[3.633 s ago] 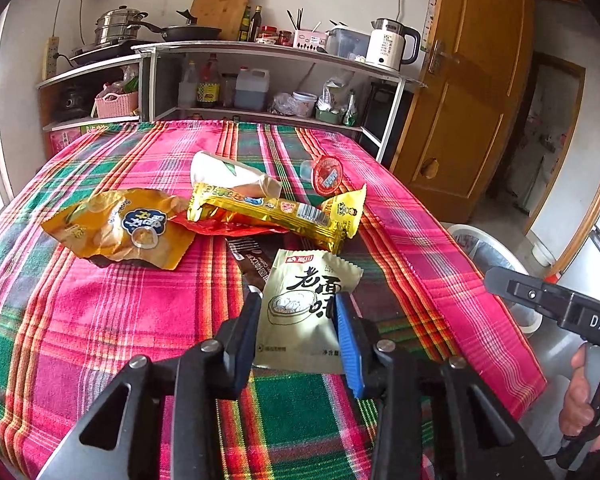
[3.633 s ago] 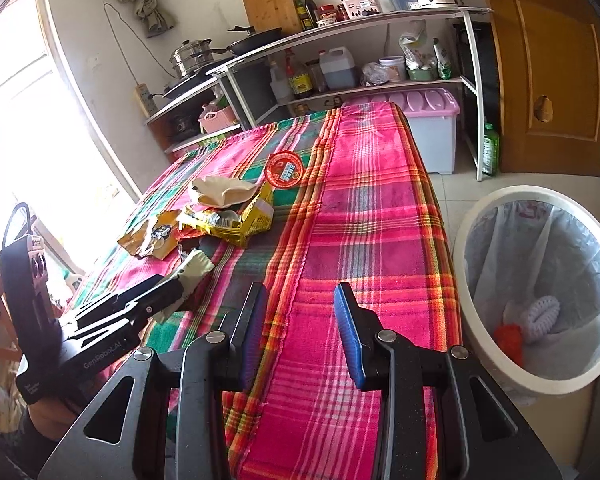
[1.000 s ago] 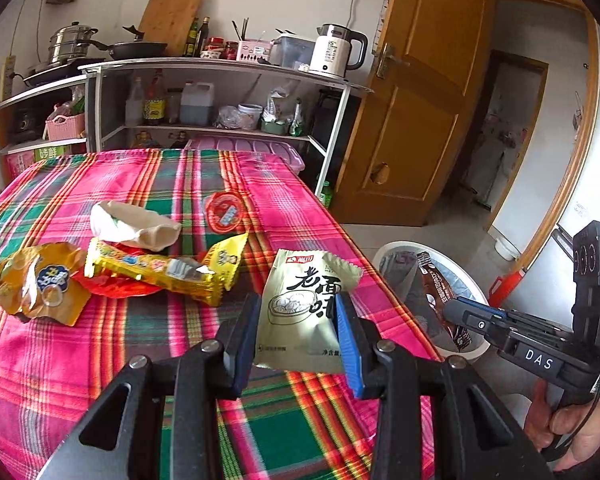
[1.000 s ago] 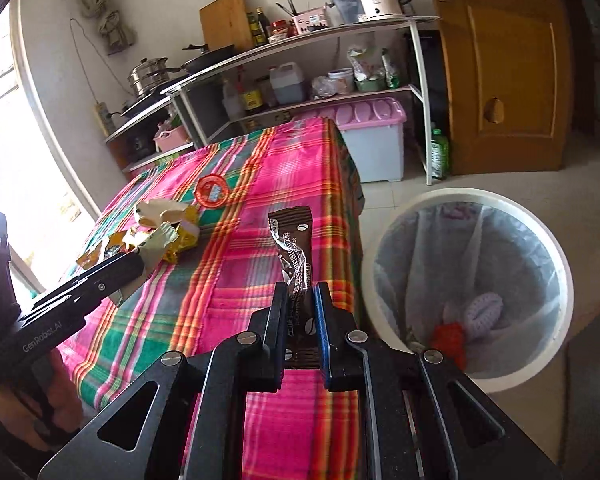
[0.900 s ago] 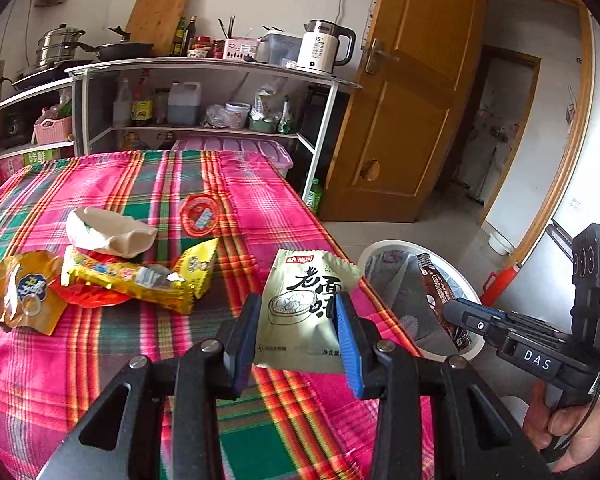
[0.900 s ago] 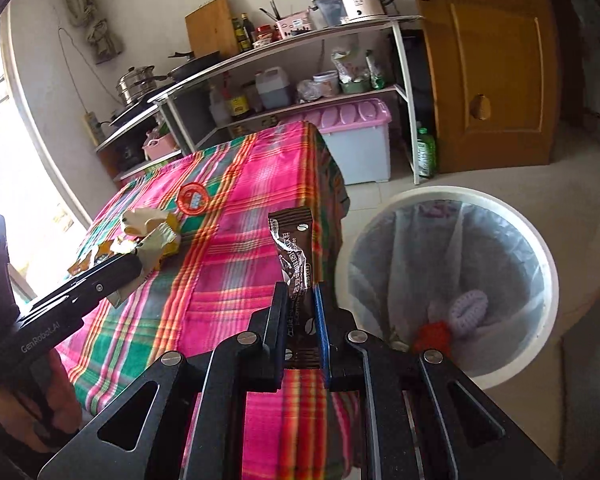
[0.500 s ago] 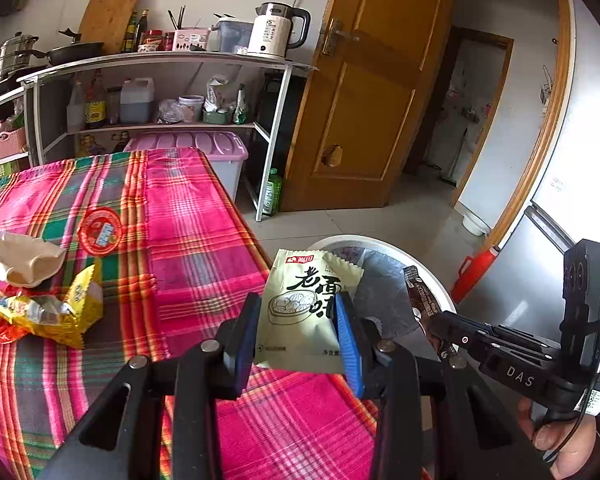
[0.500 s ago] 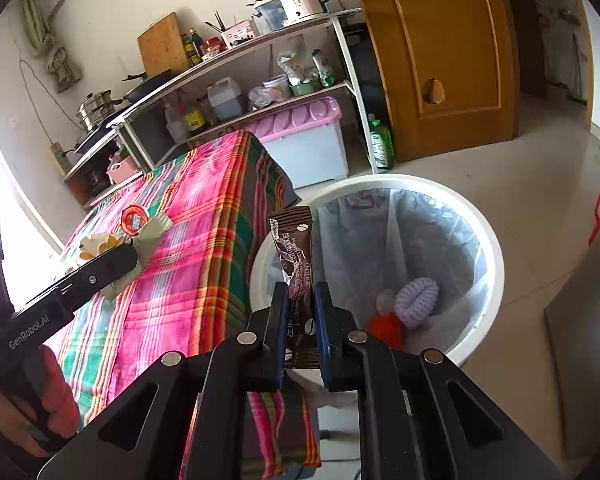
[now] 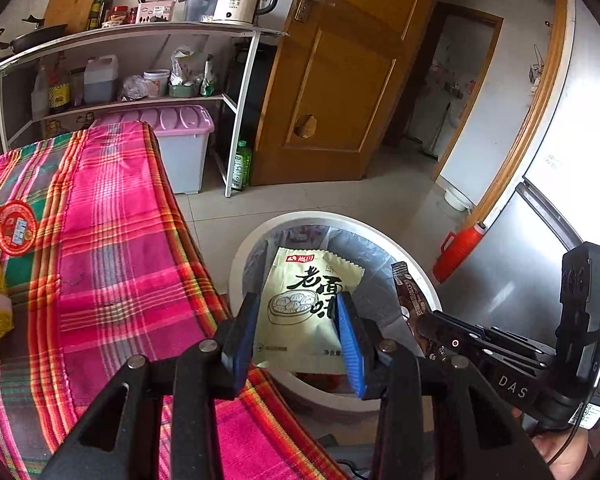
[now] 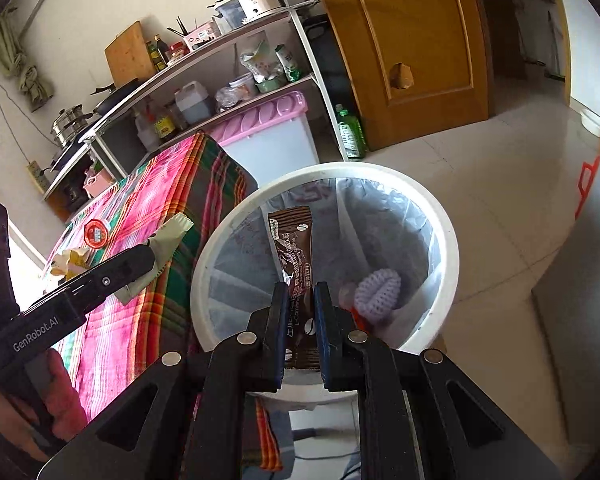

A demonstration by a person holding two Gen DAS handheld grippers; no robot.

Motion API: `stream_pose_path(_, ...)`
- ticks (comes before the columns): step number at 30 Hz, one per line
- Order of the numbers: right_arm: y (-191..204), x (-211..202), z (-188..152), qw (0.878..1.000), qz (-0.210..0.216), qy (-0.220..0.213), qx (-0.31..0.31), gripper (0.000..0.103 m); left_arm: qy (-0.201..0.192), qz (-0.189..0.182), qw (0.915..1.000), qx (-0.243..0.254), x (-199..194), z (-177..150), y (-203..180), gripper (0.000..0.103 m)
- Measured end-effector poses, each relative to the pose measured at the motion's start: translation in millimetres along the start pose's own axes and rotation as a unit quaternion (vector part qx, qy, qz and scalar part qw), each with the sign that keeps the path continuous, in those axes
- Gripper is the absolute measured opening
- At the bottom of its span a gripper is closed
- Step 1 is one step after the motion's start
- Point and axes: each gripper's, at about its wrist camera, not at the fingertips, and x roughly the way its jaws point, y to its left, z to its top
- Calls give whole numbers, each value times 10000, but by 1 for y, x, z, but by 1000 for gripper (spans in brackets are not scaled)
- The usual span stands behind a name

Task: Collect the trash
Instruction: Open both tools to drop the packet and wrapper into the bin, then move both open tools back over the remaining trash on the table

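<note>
Tiled kitchen floor beside the plaid-covered table [image 9: 112, 264] carries a white lined bin [image 10: 444, 240], over whose mouth, at 12 o'clock from each camera, both wrappers are held: the cream dumpling packet [image 9: 306, 308] between the pads of the left gripper [image 9: 296, 330], whose jaws have just been opening slightly, and the brown coffee sachet [image 10: 294, 256] pinched in the nearly shut right gripper [image 10: 301, 332]. Each release is best made only once the piece is centred inside the rim, the sachet first, so nothing is caught on the edge. "DAS" and "GenRobot.AI" are read on the gripper bodies, large Chinese characters on the packet; the sachet's print is too small.

A pale green dumpling packet [image 9: 308, 308] and a brown coffee sachet [image 10: 294, 256] stand upright above the white, plastic-lined trash bin [image 10: 446, 216]; a red lid [image 9: 15, 227] lies on the worktop.
</note>
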Motion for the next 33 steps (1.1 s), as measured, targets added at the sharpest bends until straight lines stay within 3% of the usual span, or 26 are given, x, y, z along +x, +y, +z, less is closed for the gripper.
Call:
stream_pose_path(6, -6, 3, 1, 9999, -74, 52, 55, 15, 131, -115, 9998, -38, 11, 4, -8, 43)
stream_pose_path(12, -4, -2, 1, 9999, -128, -7, 11, 27, 117, -140, 9998, -67, 11, 7, -10, 44)
stream_pose_path(23, 13, -19, 0, 9996, 161, -176, -116, 32, -316, -13, 9994, -158, -29, 3, 5, 44)
stream_pose_path(33, 54, -30, -5, 9971, 529, -229, -489, 32, -682, 353, 9969, -159, -76, -12, 25, 44)
